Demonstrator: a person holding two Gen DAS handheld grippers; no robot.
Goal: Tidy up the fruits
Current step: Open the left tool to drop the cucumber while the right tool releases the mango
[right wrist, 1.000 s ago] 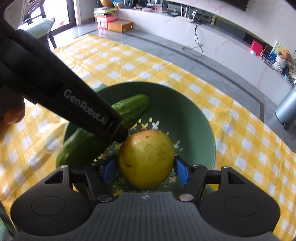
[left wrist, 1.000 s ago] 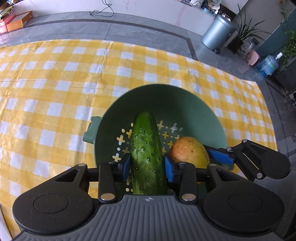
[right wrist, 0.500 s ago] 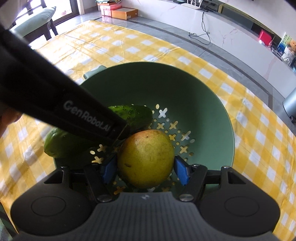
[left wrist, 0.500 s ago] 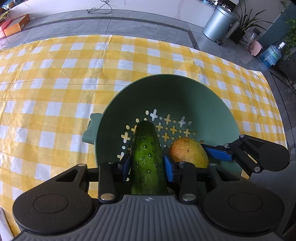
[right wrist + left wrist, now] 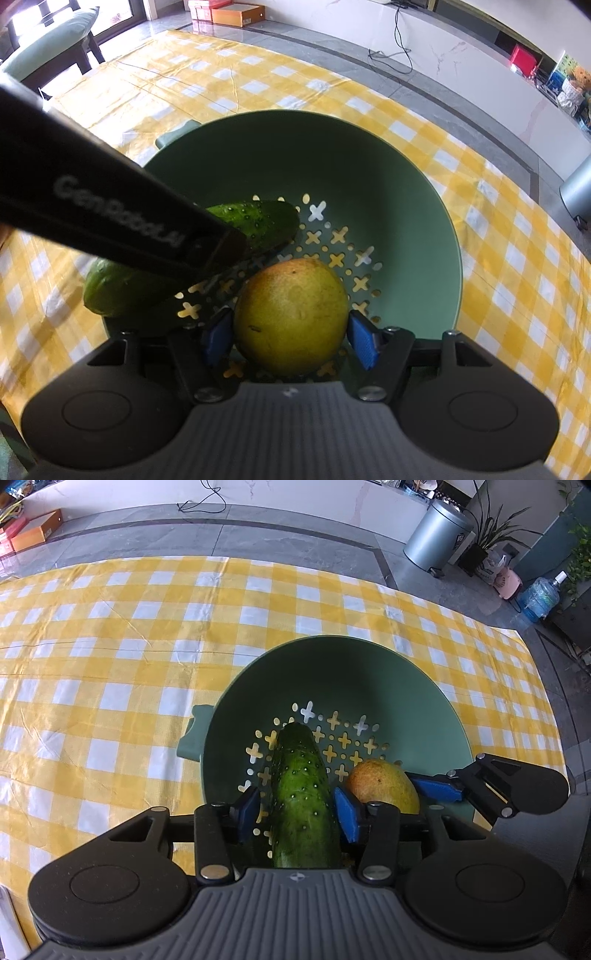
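Note:
A green colander bowl point(image 5: 369, 672) with cross-shaped holes sits on the yellow checked cloth; it also shows in the right wrist view point(image 5: 295, 155). My left gripper point(image 5: 295, 808) straddles a bumpy green cucumber point(image 5: 301, 794) lying in the bowl; its blue pads have opened slightly off the sides. My right gripper point(image 5: 290, 338) holds a yellow-orange mango point(image 5: 291, 314) low in the bowl, with small gaps at the pads. The mango point(image 5: 382, 784) and the right gripper show at the right of the left wrist view. The cucumber point(image 5: 258, 221) is partly hidden by the left gripper's body.
The yellow-and-white checked cloth point(image 5: 110, 646) covers the table around the bowl. Beyond it are a grey floor, a metal bin point(image 5: 437, 541), potted plants, a water bottle point(image 5: 539, 598), an orange box point(image 5: 236, 13) and a cushioned chair point(image 5: 48, 51).
Both grippers have lowered the cucumber and mango into the bowl. The pads of both grippers have widened slightly, loosening off the cucumber and the mango.

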